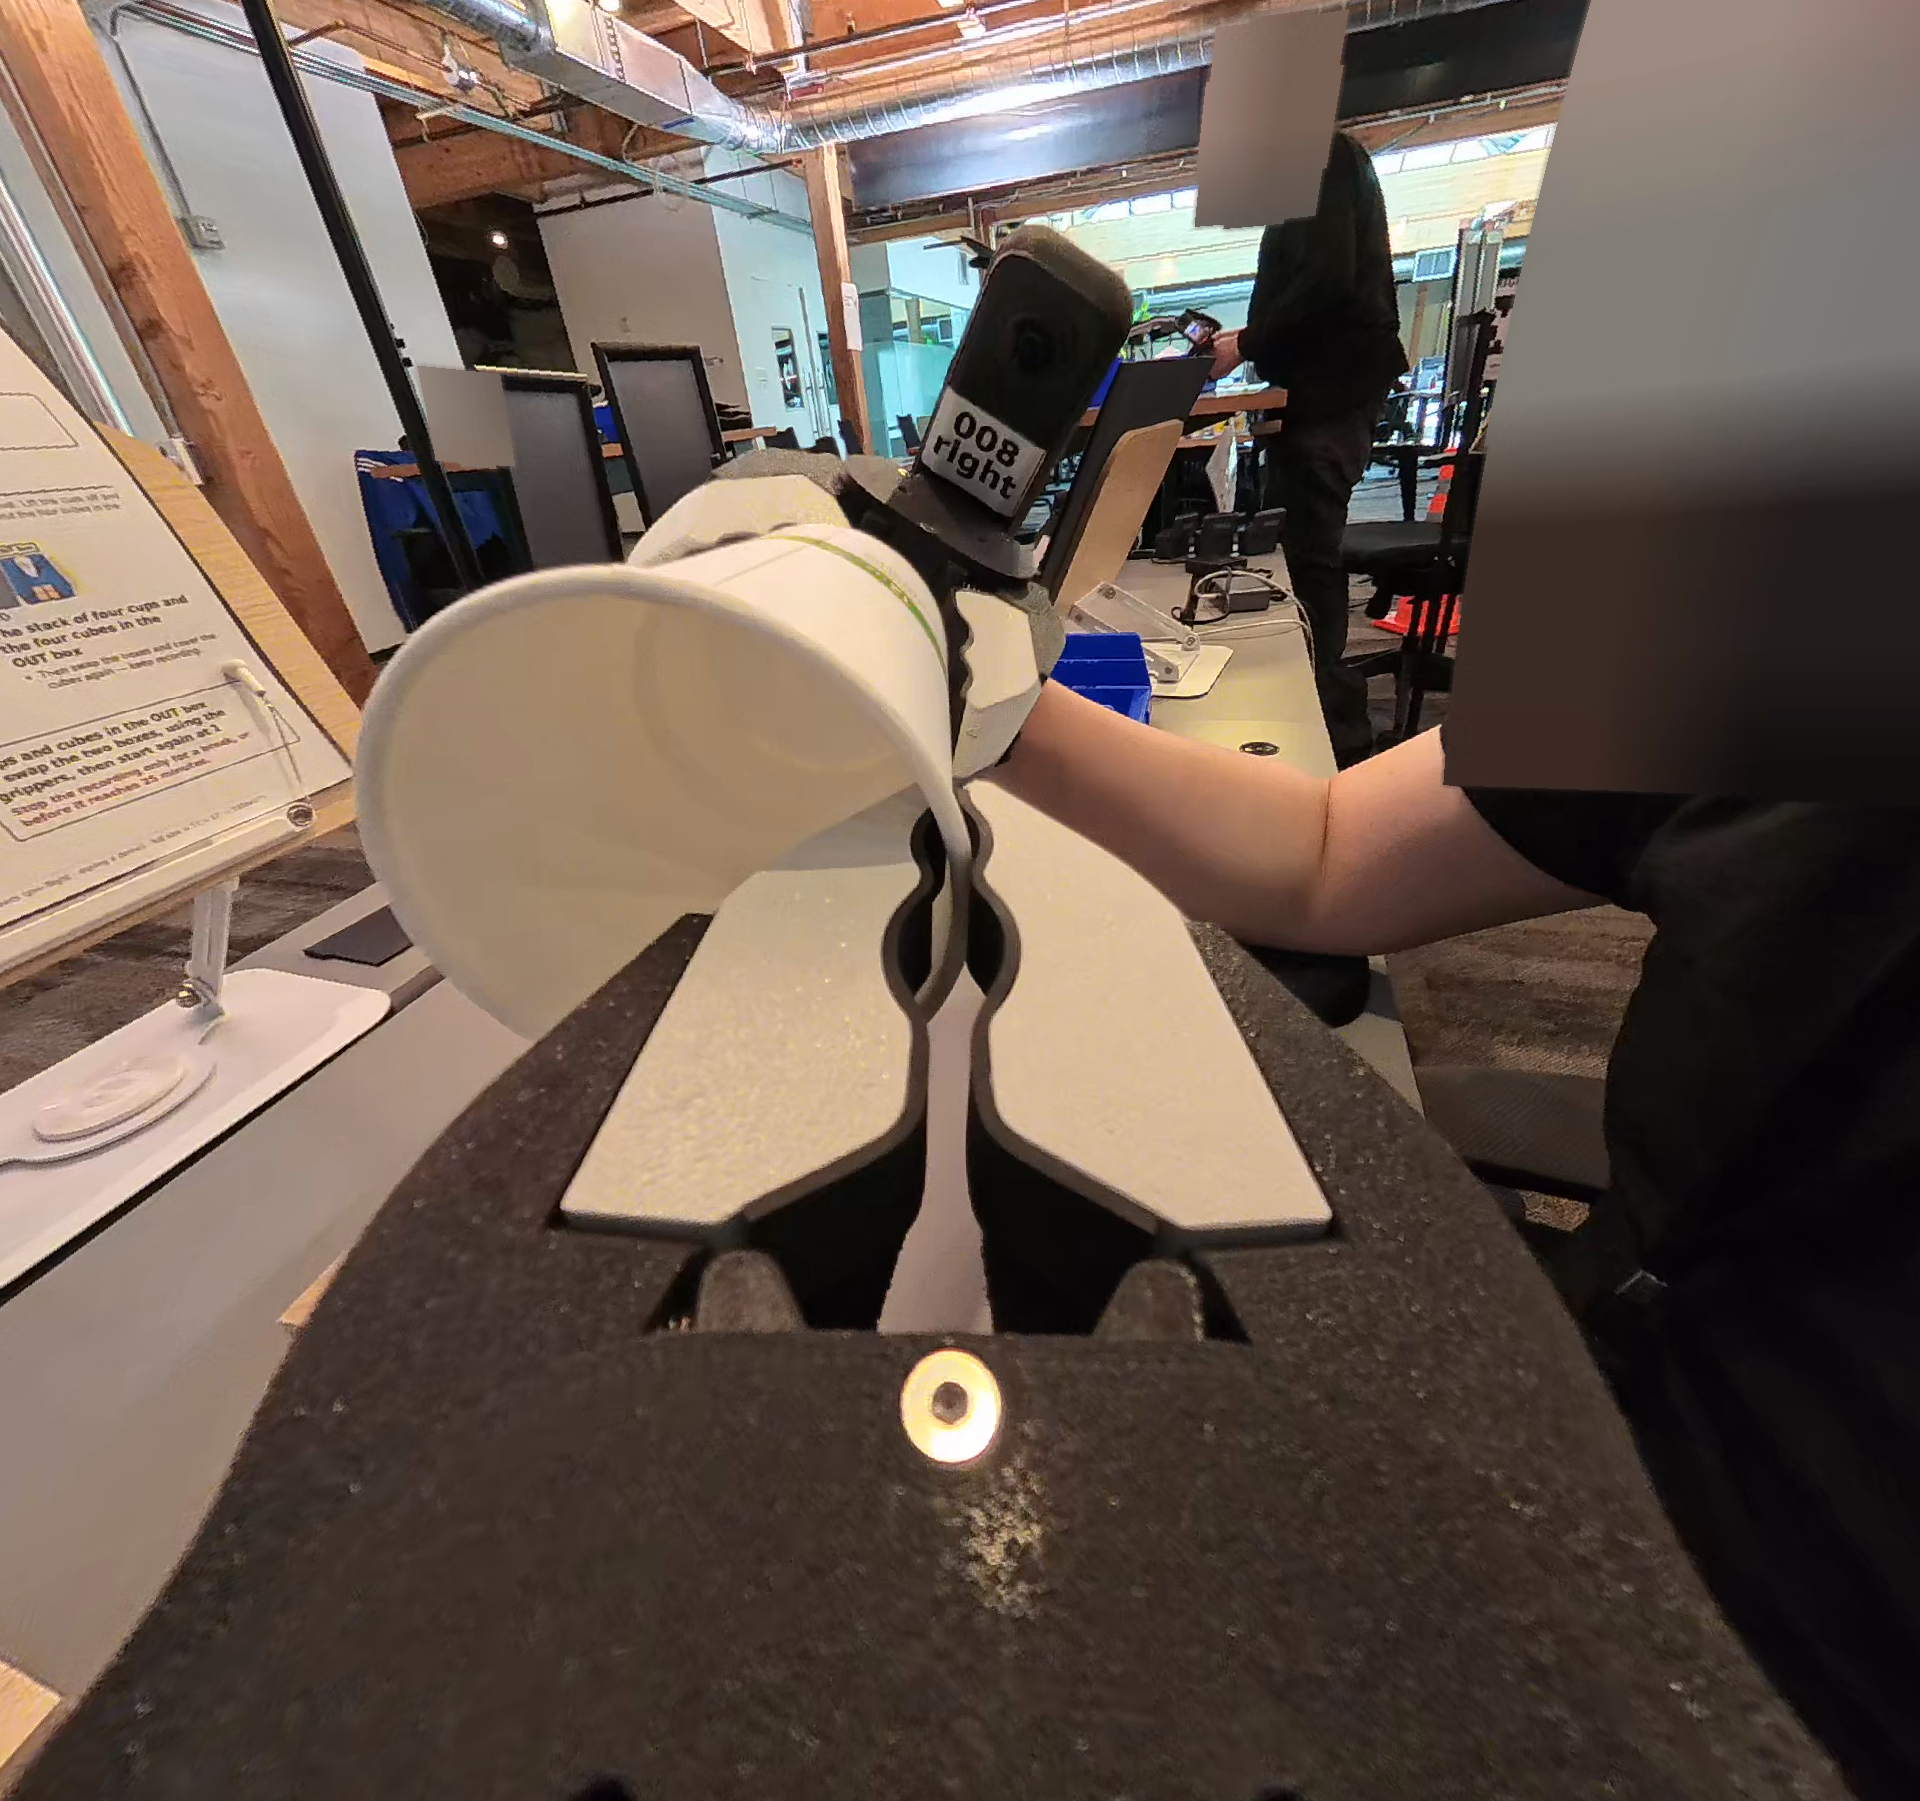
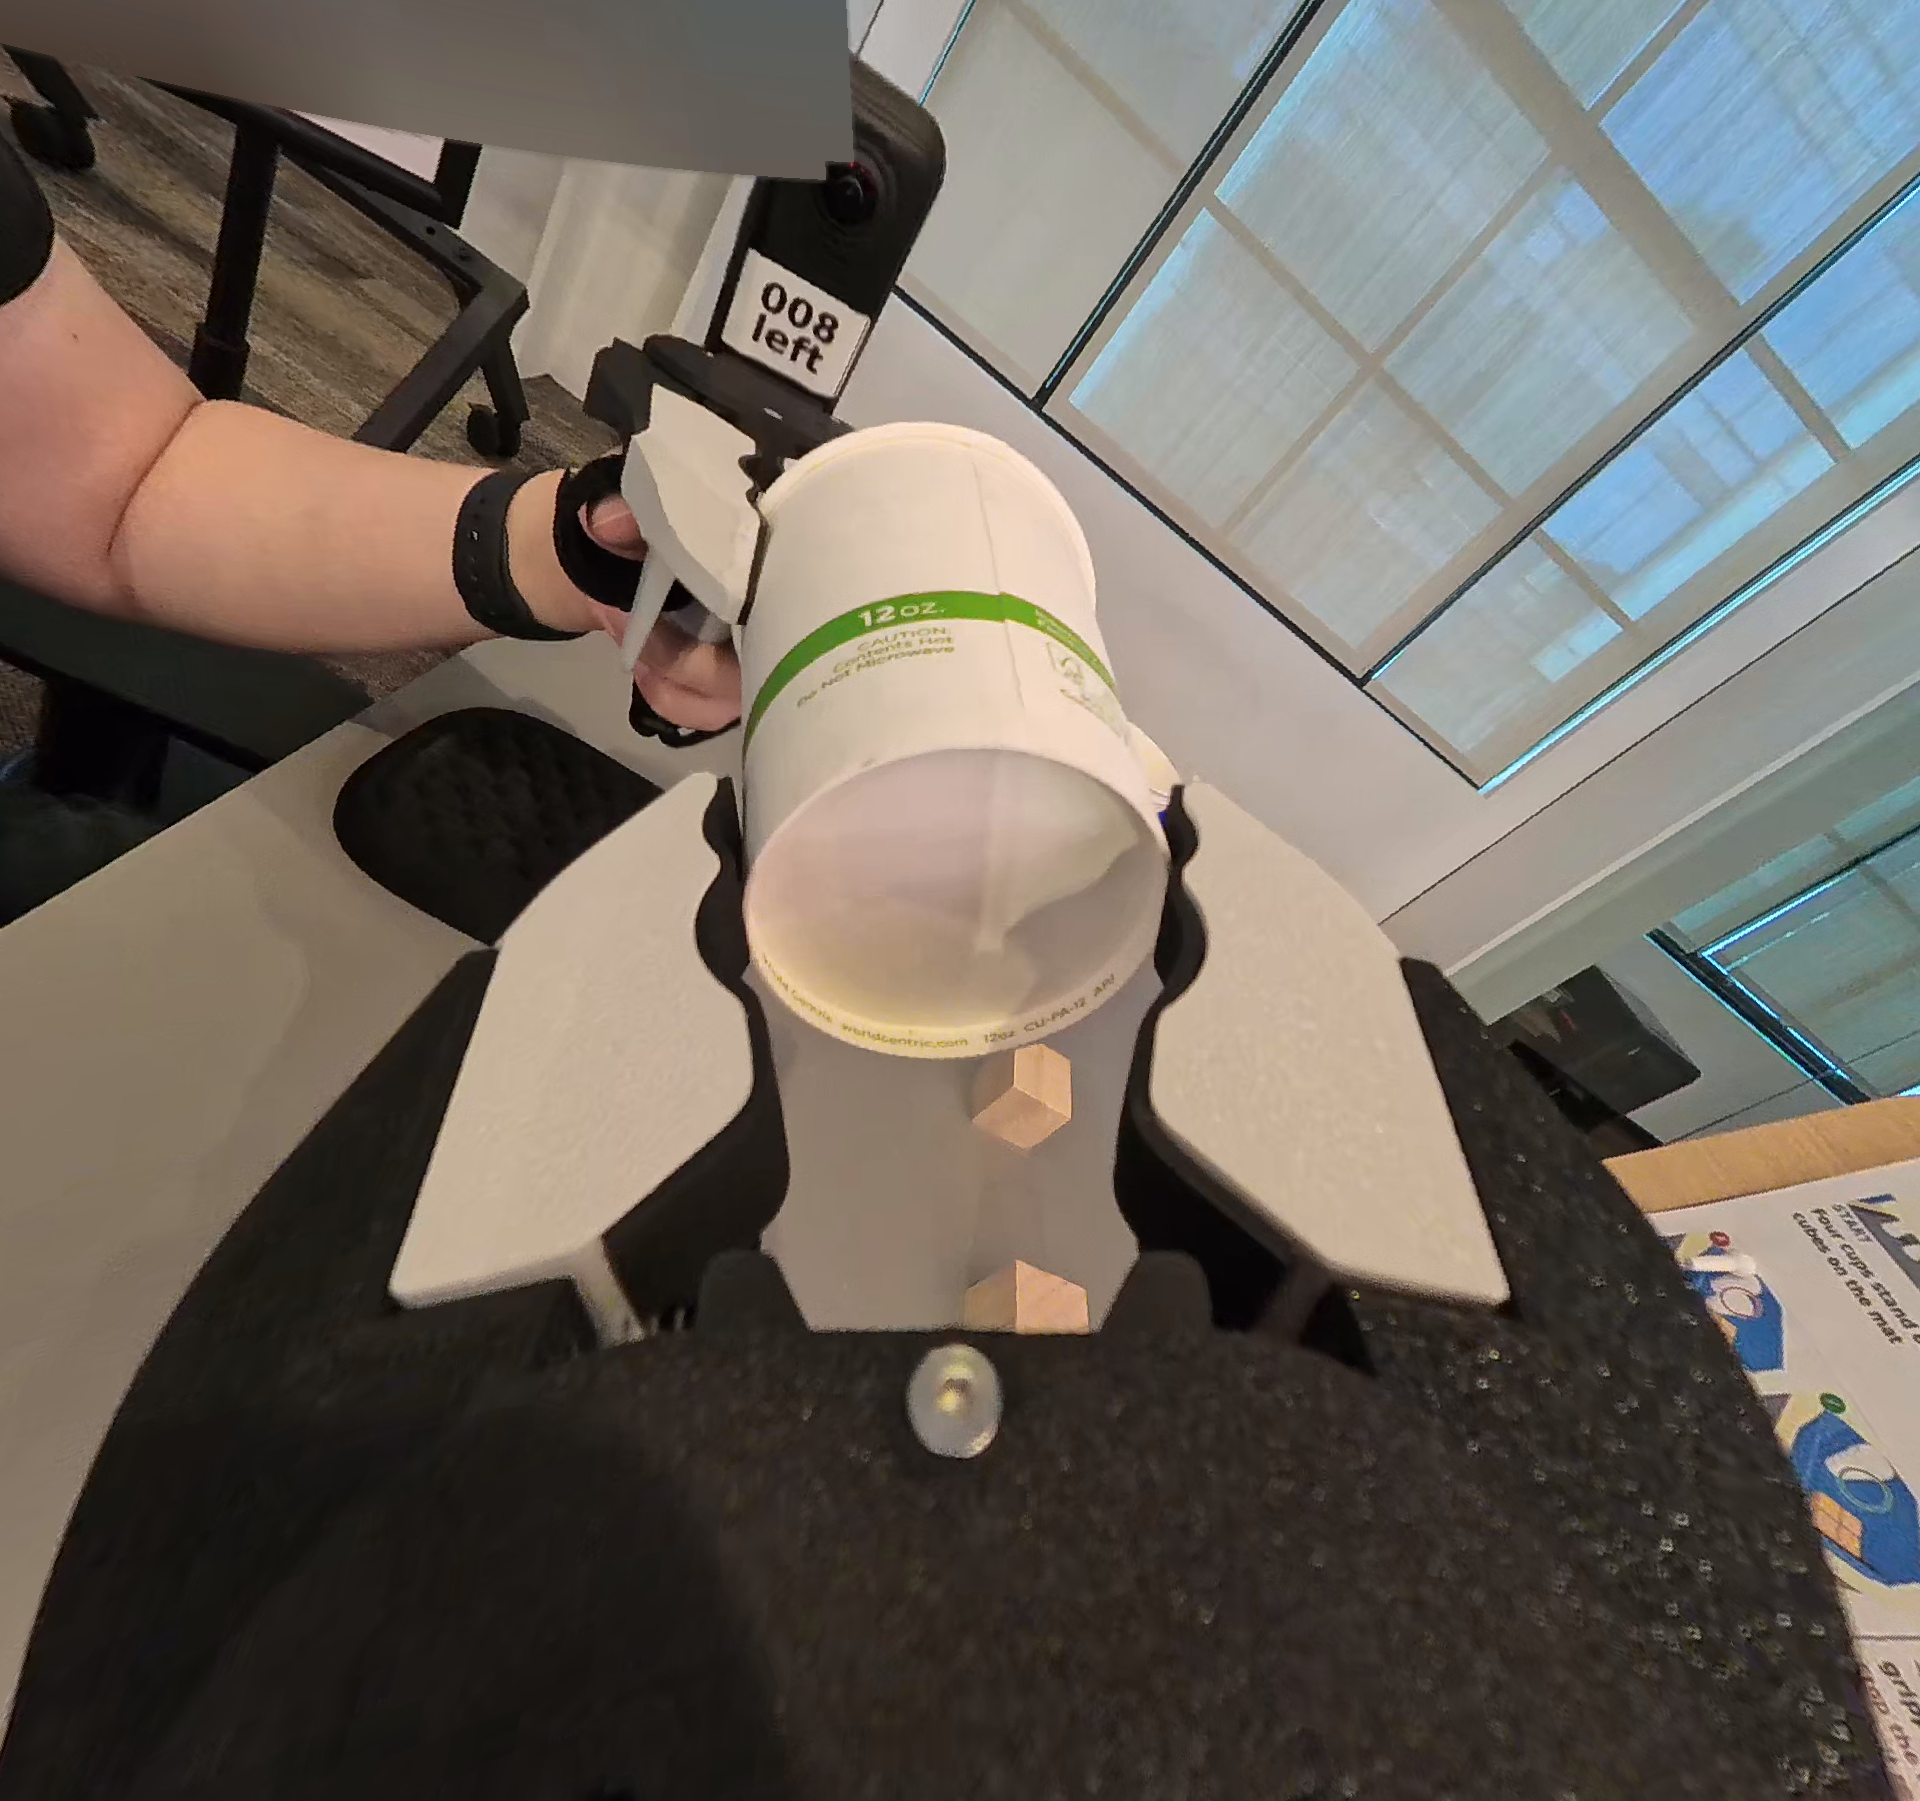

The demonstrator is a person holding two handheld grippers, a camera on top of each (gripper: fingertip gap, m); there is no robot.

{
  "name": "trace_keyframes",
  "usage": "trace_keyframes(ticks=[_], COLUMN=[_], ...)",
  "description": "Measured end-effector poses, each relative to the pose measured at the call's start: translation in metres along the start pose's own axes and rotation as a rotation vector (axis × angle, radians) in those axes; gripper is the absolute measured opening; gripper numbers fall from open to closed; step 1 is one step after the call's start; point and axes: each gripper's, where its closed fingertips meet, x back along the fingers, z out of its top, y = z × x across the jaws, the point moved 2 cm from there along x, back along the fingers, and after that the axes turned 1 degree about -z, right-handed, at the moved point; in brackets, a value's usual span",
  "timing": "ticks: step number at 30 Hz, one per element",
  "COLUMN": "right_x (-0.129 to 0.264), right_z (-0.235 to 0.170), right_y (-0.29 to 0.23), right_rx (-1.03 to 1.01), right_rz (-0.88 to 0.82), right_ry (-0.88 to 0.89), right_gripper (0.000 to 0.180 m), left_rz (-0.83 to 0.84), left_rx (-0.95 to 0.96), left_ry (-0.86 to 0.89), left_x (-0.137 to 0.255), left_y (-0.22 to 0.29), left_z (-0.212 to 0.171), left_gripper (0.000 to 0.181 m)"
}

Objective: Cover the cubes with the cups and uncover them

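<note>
Your left claw [image 1: 951, 904] pinches the rim wall of the paper cup [image 1: 665, 764]; your right claw [image 2: 956, 910] clasps its base, above two cubes [image 2: 1021, 1097] on the counter [image 2: 208, 920]. It's light, thin, crushable: squeeze gently

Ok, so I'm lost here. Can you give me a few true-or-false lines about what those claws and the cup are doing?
1. The left claw pinches the rim of the white cup. True.
2. The cup stands upright on the table. False: it is held on its side in the air.
3. Two wooden cubes lie uncovered. True.
4. The cup's band is red. False: green.
5. The right claw is empty. False: it grips the cup's base end.
</note>
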Motion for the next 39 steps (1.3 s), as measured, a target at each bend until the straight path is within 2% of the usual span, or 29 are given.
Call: trace_keyframes(ticks=[8,15,22,28,35,39], right_x=[0.000,0.001,0.002,0.007,0.040,0.084], right_z=[0.004,0.005,0.000,-0.006,-0.010,-0.029], right_y=[-0.006,-0.005,-0.003,0.003,0.021,0.039], right_rx=[0.023,0.050,0.100,0.130,0.148,0.117], right_rz=[0.023,0.017,-0.005,-0.036,-0.112,-0.195], right_ry=[0.002,-0.026,-0.083,-0.148,-0.286,-0.510], right_gripper=[0.077,0.076,0.076,0.076,0.076,0.076], left_rz=[-0.019,0.030,0.054,0.161,0.343,0.373], left_rx=[0.016,-0.021,0.069,0.013,-0.020,-0.017], left_ry=[0.005,0.008,0.054,0.044,-0.059,-0.104], left_x=[0.001,0.001,0.008,0.023,0.050,0.069], left_y=[0.004,0.003,-0.004,-0.014,-0.018,-0.007], left_z=[0.000,-0.001,0.003,-0.005,-0.037,-0.055], left_gripper=[0.000,0.001,0.019,0.029,0.031,0.029])
